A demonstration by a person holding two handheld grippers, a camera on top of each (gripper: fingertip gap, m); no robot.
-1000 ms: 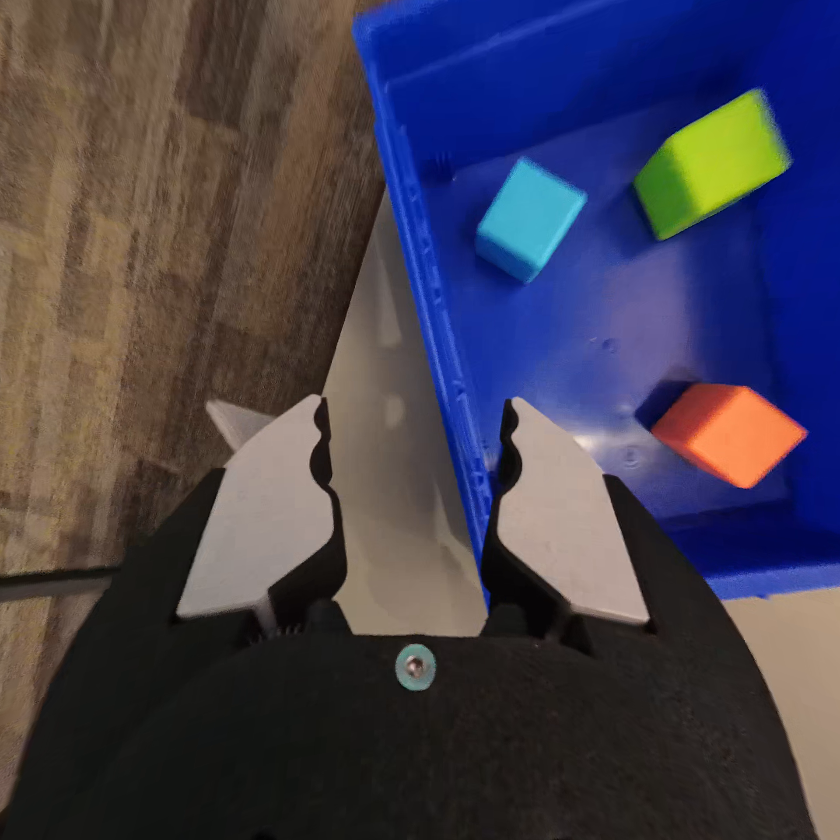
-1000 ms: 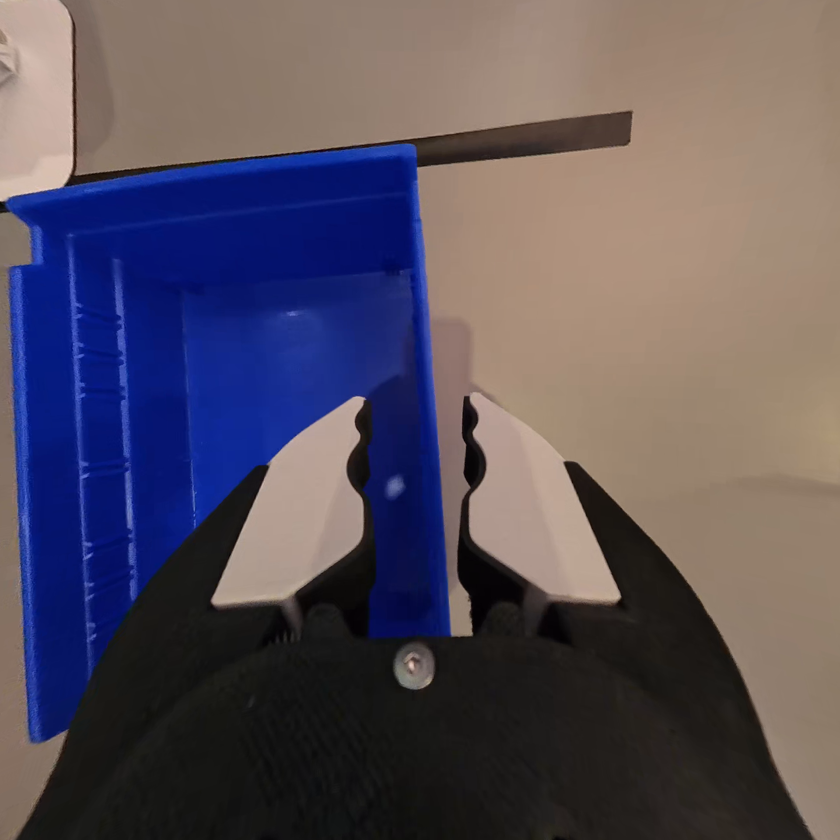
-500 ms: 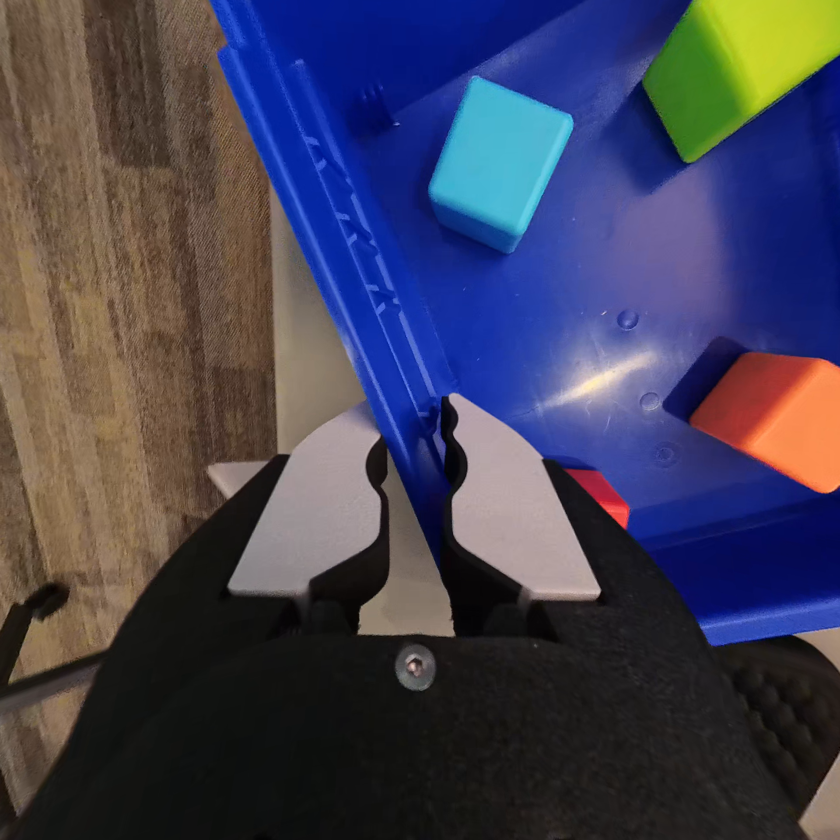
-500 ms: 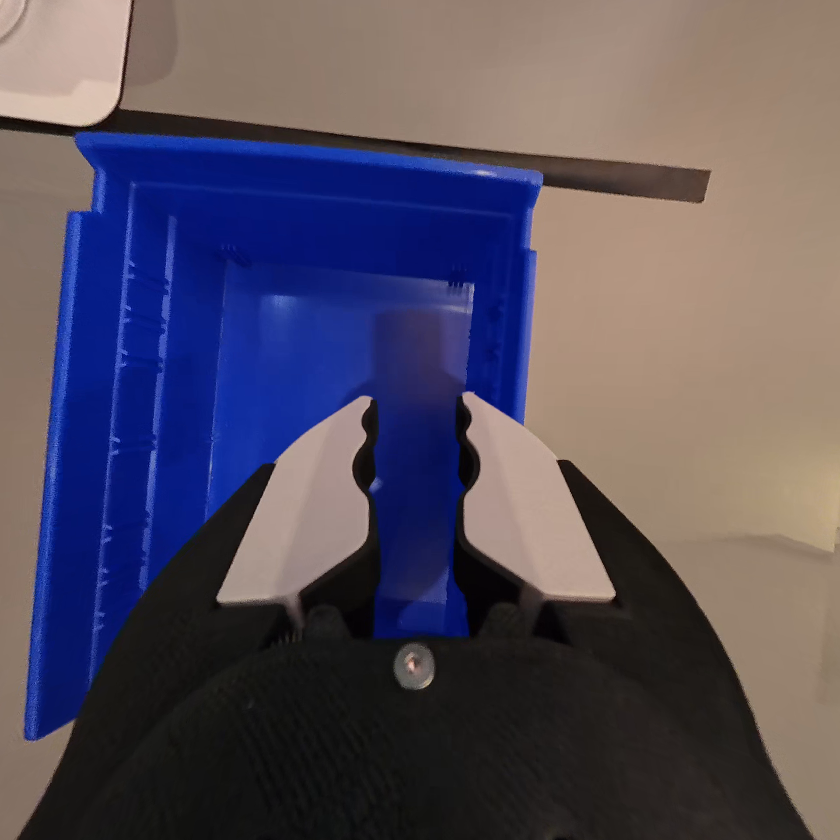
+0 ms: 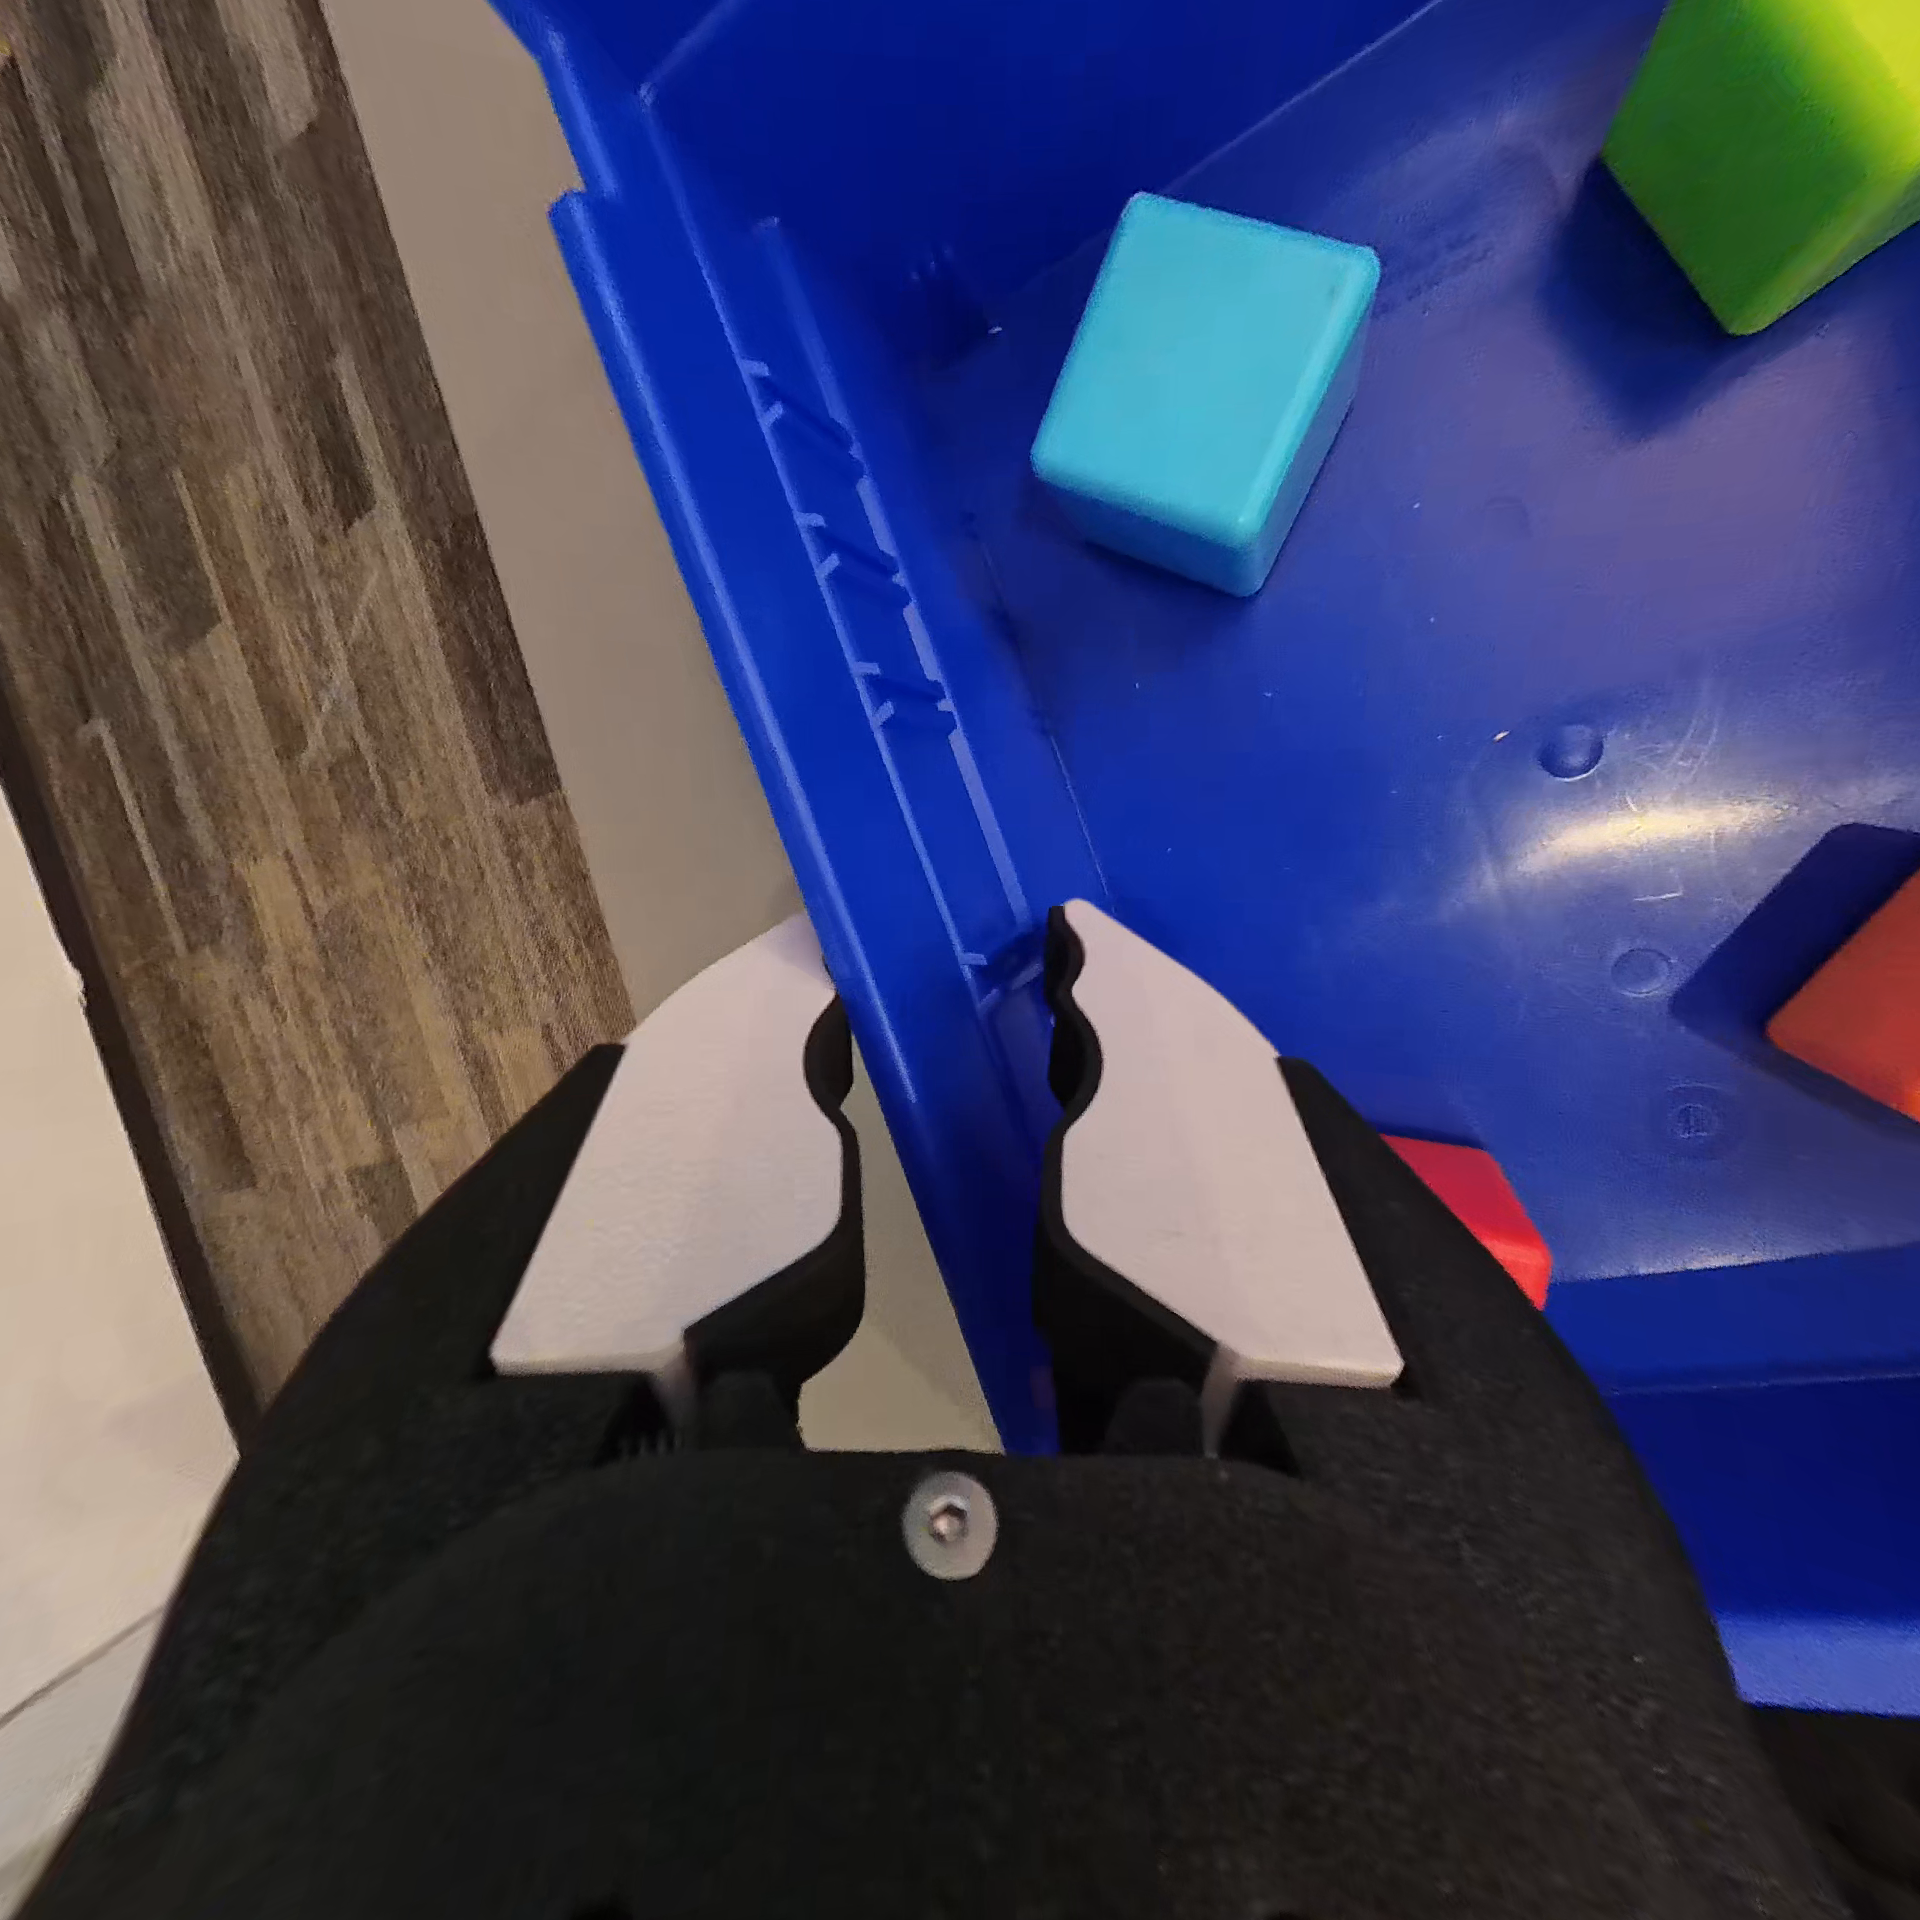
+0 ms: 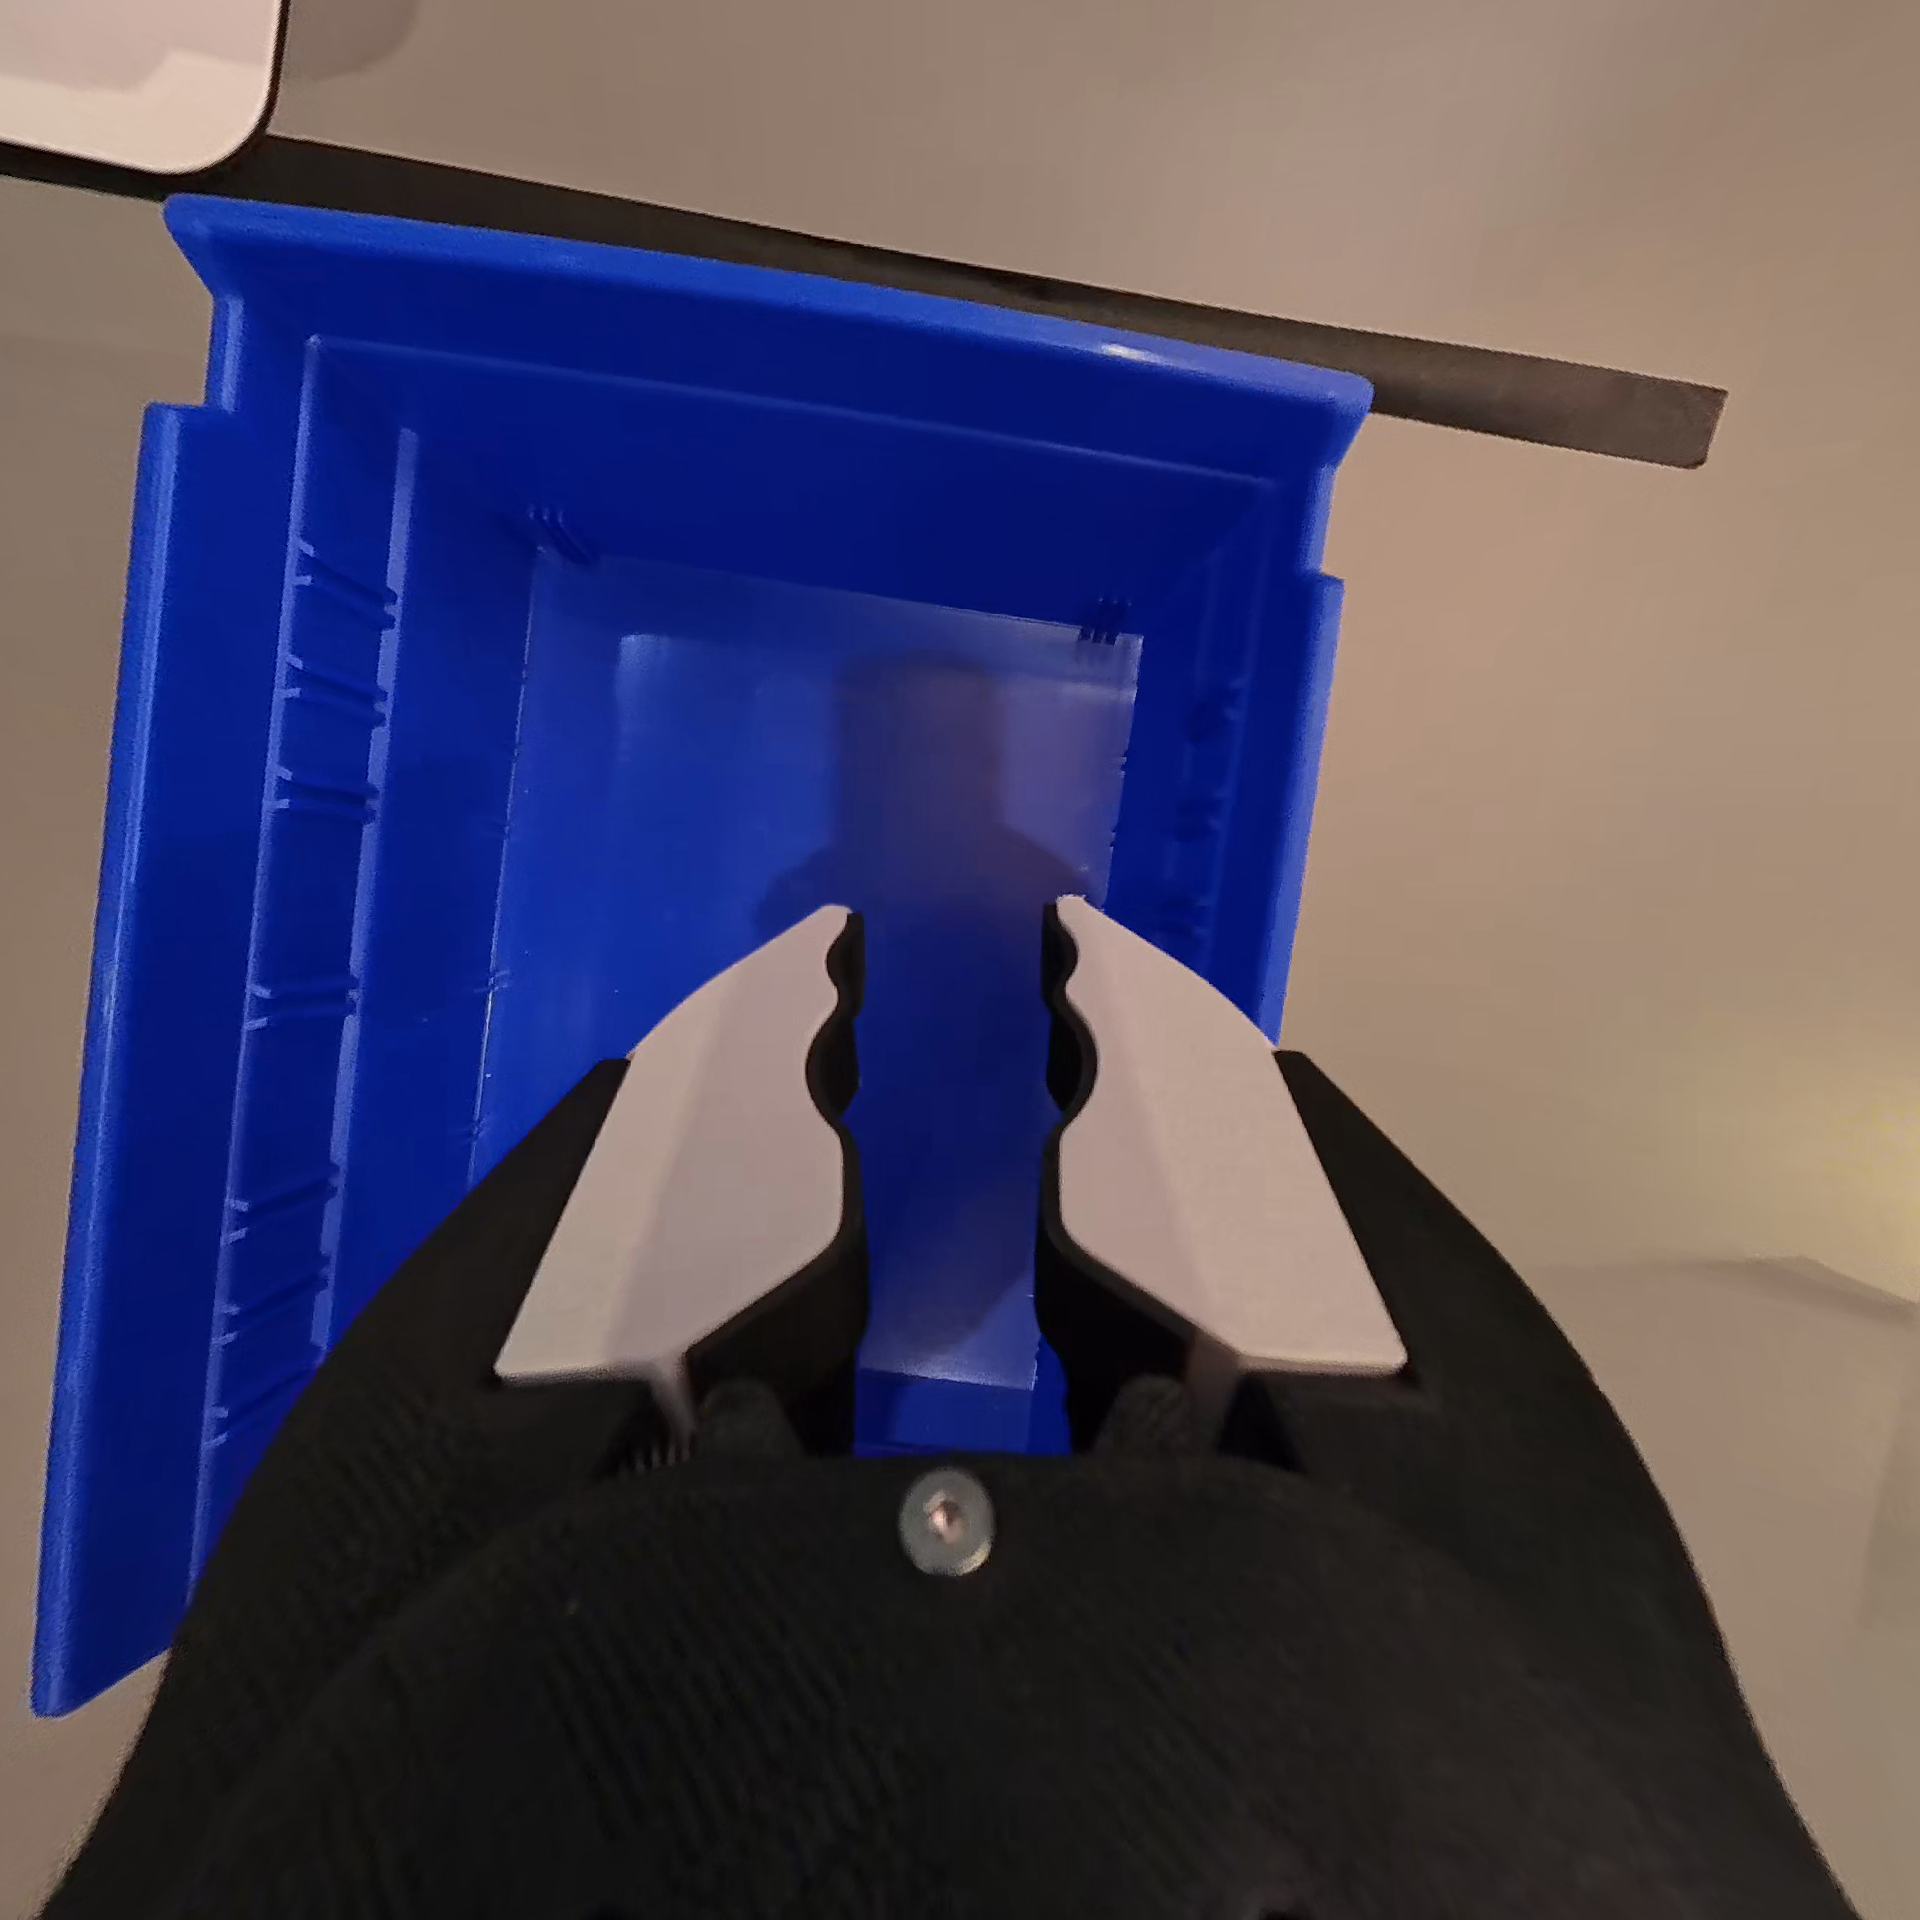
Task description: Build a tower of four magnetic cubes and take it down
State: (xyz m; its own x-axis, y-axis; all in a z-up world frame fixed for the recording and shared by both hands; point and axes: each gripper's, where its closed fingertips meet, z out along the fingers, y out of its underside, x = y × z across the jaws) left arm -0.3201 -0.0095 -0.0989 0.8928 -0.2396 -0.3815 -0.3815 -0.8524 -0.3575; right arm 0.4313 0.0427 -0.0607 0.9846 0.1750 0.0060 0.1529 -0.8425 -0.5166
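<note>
Left hand-held gripper [image 5: 945,966] now straddles the blue bin [image 5: 862,665] wall.
Its jaws have narrowed onto the wall, apparently pinching it; right hand-held gripper [image 6: 951,914] stays spread, empty; the cyan cube [image 5: 1195,395] lies untouched: stacking not begun.

Blue bin [image 5: 904,665]; cyan cube [image 5: 1195,384], lime-green cube [image 5: 1766,145], orange cube [image 5: 1860,1018], seemingly red cube [image 5: 1475,1210].

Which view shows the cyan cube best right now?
The left wrist view: the cyan cube lies in full sight on the floor of the blue bin, near its left wall. The right wrist view shows none of it, only a blue bin with no cubes visible.
</note>
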